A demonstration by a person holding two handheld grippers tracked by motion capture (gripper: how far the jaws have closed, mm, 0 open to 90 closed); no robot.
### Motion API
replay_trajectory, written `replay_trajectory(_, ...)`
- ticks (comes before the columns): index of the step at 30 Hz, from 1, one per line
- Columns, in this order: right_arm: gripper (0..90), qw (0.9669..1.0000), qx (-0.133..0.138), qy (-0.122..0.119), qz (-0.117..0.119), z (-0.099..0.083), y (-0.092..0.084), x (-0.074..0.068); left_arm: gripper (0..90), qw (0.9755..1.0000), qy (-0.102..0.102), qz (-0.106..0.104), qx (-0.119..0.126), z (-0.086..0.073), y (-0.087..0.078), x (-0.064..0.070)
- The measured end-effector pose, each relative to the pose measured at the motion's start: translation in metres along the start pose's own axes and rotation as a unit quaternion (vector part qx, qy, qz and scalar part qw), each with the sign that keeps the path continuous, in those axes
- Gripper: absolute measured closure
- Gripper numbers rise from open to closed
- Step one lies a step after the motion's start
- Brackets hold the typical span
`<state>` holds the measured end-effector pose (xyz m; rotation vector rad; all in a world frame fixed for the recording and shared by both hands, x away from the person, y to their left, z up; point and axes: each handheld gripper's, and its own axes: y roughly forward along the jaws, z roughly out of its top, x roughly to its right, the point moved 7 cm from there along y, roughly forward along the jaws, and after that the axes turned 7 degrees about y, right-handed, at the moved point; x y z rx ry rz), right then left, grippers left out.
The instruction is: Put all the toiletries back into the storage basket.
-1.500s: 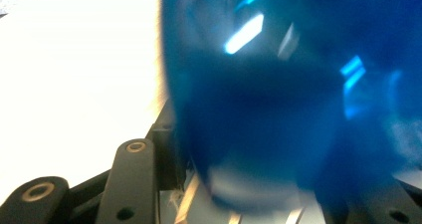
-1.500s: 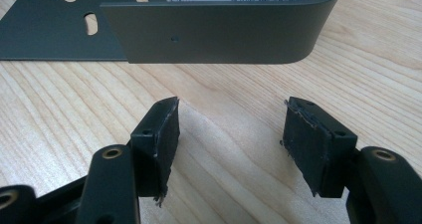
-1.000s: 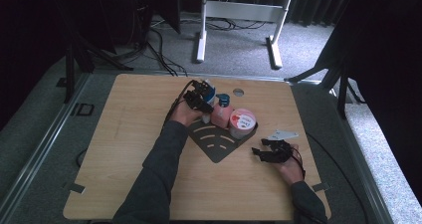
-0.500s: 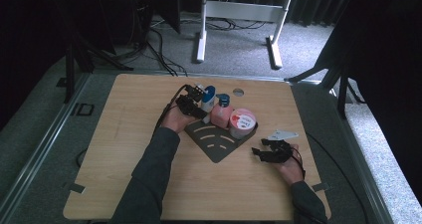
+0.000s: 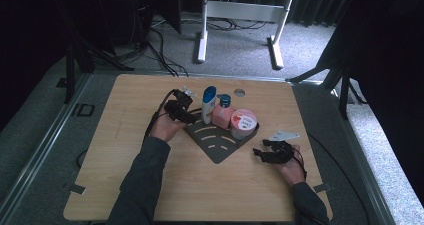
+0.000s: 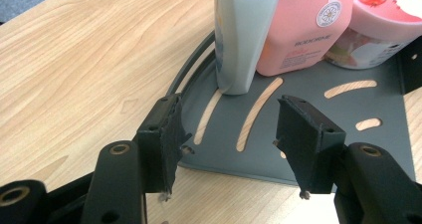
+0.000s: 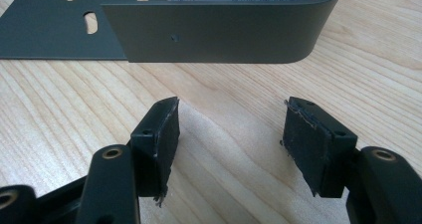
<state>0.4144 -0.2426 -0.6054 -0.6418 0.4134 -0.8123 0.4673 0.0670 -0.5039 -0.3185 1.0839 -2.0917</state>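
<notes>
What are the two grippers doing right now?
Left gripper: open, holding nothing.
Right gripper: open, holding nothing.

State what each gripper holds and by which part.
Nothing: the left gripper is open before the white bottle, and the right gripper is open above bare table.

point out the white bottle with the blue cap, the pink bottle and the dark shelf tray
white bottle (image 6: 242, 40), left gripper view, front of body
pink bottle (image 6: 303, 35), left gripper view, front face
dark shelf tray (image 6: 318, 114), left gripper view, bare slotted floor
</notes>
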Motion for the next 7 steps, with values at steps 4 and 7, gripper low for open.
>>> replay_trajectory(4, 39.1, 1.0000, 0.000, 0.000, 0.000, 0.000, 0.000, 0.000, 43.8, 0.9999, -0.010, 0.009, 0.004, -0.008, 0.000, -0.003)
replay_trajectory(7, 39.1, 1.0000, 0.000, 0.001, 0.002, 0.000, 0.000, 0.000, 43.3, 0.9997, -0.020, 0.012, 0.002, -0.018, 0.001, -0.004)
